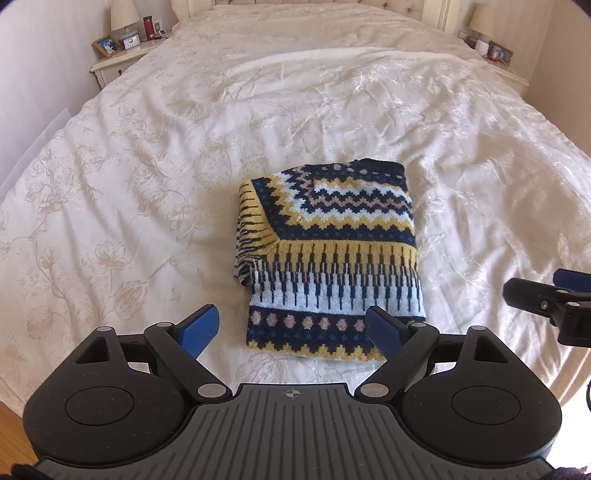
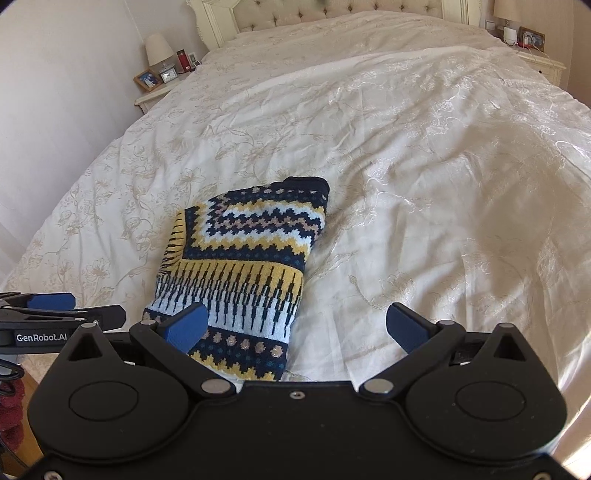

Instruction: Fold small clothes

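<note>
The navy, yellow and pale-blue patterned knit sweater (image 1: 328, 258) is lying folded into a neat rectangle on the cream floral-embroidered bedspread (image 1: 147, 166), toward the near edge of the bed, and nothing is touching it right now. The left gripper (image 1: 295, 328) is hovering just short of the sweater's near hem, its blue-padded fingers (image 1: 201, 328) spread wide and holding nothing. The right gripper (image 2: 303, 328) is hanging over the bedspread just right of the sweater, its jaws also gaping wide and empty; its left blue pad (image 2: 186, 326) is showing in front of the sweater's near right corner, though whether it is touching the knit is hard to tell. Each gripper is peeking into the other's view, side by side and a little apart. At the far left, a cream bedside table (image 1: 118, 62) is carrying a cream-shaded lamp (image 1: 123, 14), a framed photo (image 1: 107, 46), a small clock (image 1: 131, 40) and a red bottle (image 1: 149, 27). At the far right another bedside table (image 2: 550, 66) is holding a framed picture (image 2: 532, 38).
</note>
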